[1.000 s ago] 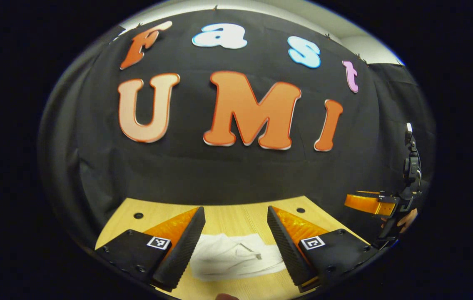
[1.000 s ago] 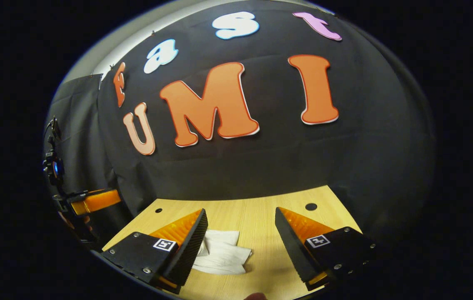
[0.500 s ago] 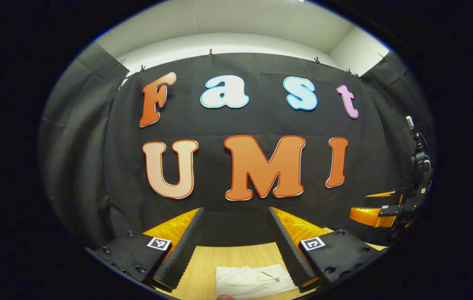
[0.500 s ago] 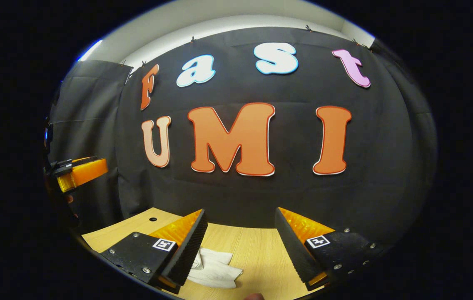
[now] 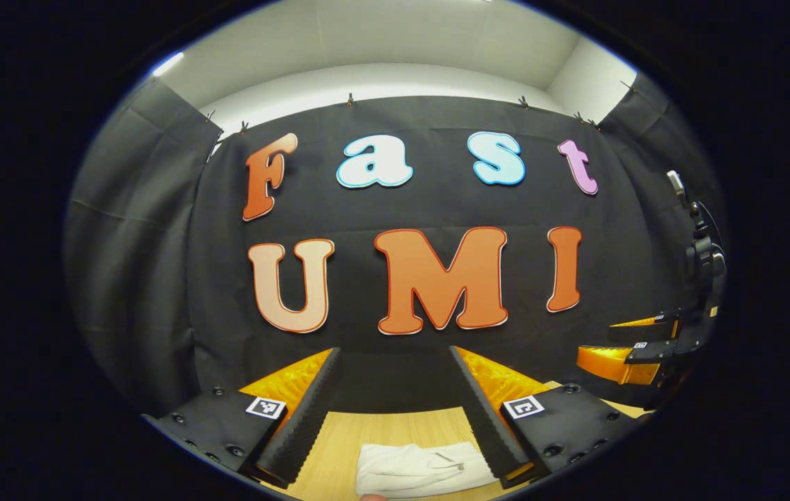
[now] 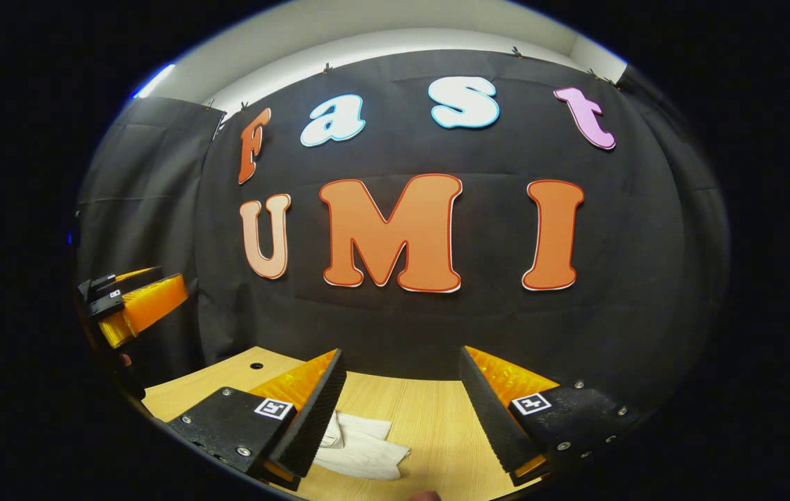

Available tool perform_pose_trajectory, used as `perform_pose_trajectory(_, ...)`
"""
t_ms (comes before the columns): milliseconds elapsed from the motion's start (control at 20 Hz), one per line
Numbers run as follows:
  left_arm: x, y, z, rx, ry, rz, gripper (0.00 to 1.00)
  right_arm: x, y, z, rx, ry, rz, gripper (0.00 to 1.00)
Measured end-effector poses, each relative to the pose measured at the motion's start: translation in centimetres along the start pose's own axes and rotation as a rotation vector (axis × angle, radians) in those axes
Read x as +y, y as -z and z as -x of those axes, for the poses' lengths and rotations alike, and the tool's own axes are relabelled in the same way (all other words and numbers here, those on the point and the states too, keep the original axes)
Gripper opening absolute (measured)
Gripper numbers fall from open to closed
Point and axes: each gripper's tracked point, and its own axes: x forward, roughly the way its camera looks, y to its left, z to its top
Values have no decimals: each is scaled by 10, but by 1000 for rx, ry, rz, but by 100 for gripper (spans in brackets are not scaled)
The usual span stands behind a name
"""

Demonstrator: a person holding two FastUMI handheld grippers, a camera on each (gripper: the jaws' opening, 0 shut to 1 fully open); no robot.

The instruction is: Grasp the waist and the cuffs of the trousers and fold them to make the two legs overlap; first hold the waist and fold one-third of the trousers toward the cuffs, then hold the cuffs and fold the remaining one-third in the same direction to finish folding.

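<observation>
Light: dim booth, brightest on the pale ceiling strip point(image 5: 395, 42)
Focus: sharp centre
Edges: strong fisheye bending, darkened rim

Each gripper point(image 5: 393, 358) point(image 6: 402, 360): wedge-shaped ridged fingers point(image 5: 304, 417), screwed black bases with square coded markers.

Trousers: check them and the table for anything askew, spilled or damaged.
Nothing stands out. The white trousers lie on the wooden table as a small folded bundle, edges a little uneven. Both the left gripper and the right gripper are open above them, touching nothing.
</observation>
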Motion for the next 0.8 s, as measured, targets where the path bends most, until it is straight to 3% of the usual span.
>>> perform_pose_trajectory(800, -2, 7, -9, 11, 7, -15, 97, 8, -1, -12, 3, -24, 16, 98)
